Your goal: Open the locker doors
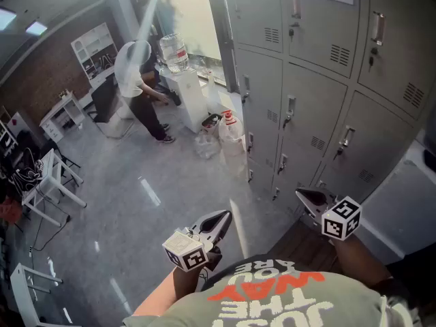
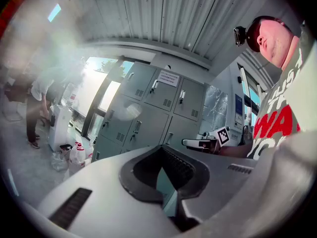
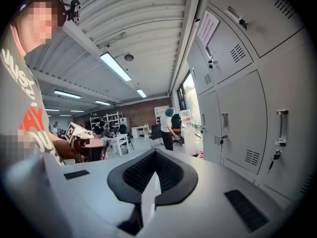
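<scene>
Lockers point(image 1: 320, 87) stand shut ahead to my right; stiff steel doors point(image 1: 381, 140) should swing lightly if hooked by a handle point(image 1: 348, 136). Both my left tongs point(image 1: 216, 223) and right tongs point(image 1: 310, 197) are closed, empty.

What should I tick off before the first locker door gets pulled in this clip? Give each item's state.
1. Locker doors in view all closed, none opened yet: ok.
2. Left claw free: ok, shut on nothing.
3. Right claw open for a handle: not ok, shut and empty.
4. Right claw at a handle: not ok, short of the lockers, touching nothing.
5. Bystander out of the door's swing path: ok, far off by the water dispenser.
6. Locks released: cannot tell.
</scene>
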### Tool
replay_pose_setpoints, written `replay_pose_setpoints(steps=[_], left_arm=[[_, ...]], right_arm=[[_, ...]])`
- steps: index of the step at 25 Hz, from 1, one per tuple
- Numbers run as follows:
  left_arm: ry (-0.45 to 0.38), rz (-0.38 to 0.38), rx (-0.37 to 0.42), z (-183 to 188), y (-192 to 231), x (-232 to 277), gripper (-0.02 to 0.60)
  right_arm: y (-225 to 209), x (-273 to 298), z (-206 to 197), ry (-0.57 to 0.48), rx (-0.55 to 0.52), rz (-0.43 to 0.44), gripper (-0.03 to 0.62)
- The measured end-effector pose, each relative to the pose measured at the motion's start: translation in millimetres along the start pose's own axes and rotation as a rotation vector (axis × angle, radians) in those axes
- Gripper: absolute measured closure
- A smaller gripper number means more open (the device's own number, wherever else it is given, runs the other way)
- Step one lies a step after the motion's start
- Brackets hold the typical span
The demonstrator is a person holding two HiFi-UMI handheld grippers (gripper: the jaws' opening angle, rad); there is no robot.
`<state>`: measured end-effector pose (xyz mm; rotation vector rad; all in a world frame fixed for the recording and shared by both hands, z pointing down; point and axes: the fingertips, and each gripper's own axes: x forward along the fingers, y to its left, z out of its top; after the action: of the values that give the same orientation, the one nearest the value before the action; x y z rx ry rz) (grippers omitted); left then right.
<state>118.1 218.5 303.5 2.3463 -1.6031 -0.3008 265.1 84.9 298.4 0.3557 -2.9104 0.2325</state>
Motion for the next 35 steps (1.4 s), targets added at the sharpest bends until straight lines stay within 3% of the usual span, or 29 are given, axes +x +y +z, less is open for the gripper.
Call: replay_pose_setpoints(steps=[29,35], left_arm=[[0.035,-0.036,0.021,12,29,-6,0.574],[0.039,-0.018,0.038,20,62,28,0.574]], right_arm=[[-6,42,18,-0.038,-0.011,-0.043,0.562],[-35,66,19,-0.026,-0.034,-0.022,0.562]])
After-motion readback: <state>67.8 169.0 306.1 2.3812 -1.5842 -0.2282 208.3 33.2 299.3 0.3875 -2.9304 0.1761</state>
